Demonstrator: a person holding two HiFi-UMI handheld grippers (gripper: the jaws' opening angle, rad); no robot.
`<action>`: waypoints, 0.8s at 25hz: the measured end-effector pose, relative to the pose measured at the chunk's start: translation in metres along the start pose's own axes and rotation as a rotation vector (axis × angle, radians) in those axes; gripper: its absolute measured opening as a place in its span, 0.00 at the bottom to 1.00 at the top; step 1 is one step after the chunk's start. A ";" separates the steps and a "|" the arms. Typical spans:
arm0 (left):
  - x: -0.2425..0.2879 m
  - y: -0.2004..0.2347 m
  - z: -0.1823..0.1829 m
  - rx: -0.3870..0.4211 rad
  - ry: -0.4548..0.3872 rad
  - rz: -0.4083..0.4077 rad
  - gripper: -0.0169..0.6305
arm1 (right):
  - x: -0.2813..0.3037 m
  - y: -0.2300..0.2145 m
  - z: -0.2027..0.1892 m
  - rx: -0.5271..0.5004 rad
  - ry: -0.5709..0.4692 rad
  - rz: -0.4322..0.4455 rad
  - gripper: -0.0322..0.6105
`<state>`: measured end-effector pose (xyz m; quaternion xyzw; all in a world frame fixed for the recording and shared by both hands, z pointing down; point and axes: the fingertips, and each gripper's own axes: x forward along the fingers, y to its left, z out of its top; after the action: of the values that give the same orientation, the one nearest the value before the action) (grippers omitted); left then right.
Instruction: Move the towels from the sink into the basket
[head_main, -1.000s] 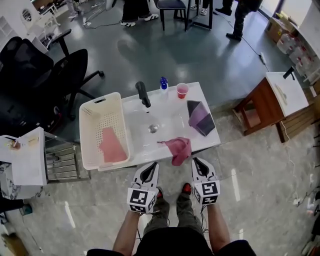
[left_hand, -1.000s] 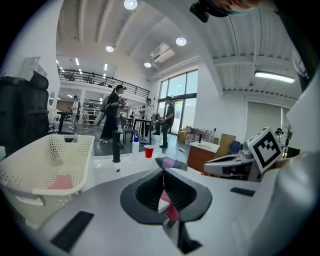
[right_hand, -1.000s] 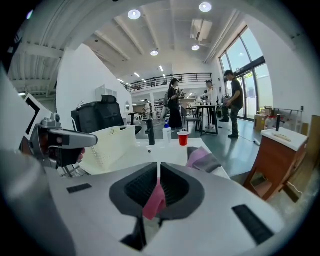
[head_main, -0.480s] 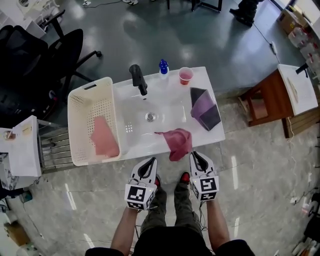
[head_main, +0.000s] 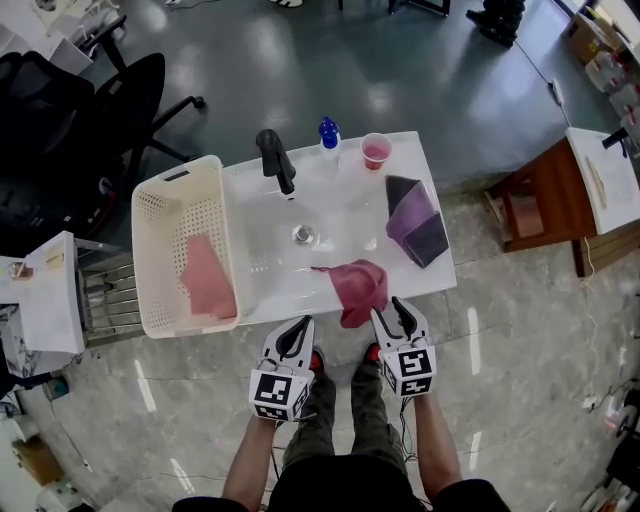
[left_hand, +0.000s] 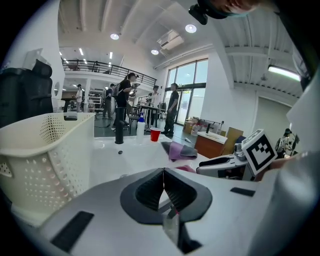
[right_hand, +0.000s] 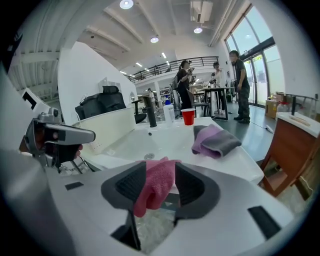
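Fingers (right_hand: 192, 187) of the right gripper (head_main: 392, 311) stand apart and have just been opening, with the pink towel (head_main: 358, 288) in their gap, unpinched. The left gripper (head_main: 296, 332) beside it is closed and empty. That towel drapes over the front rim of the sink (head_main: 265, 250), its long axis running from the basin toward the person and its lower end hanging. Farther left, a second pink towel (head_main: 208, 280) lies lengthwise in the basket (head_main: 160, 215).

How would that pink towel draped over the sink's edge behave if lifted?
Probably floppy: the pink towel droops in folds over the sink rim. Likely light, being thin fuzzy cloth. A nudge might slide it off, since much hangs outside.
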<state>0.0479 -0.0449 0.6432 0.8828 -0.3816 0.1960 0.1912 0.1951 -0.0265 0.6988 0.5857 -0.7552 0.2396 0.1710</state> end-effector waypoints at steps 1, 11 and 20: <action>0.000 0.002 -0.002 -0.005 0.002 0.005 0.04 | 0.002 -0.001 -0.002 -0.003 0.006 0.000 0.34; 0.005 0.011 -0.016 -0.017 0.026 0.026 0.04 | 0.020 -0.005 -0.018 -0.009 0.060 0.005 0.33; -0.001 0.008 -0.013 0.005 0.021 0.025 0.04 | 0.018 -0.001 -0.014 -0.005 0.058 -0.005 0.14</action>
<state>0.0383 -0.0433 0.6551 0.8763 -0.3903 0.2084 0.1907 0.1916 -0.0330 0.7205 0.5798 -0.7492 0.2540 0.1948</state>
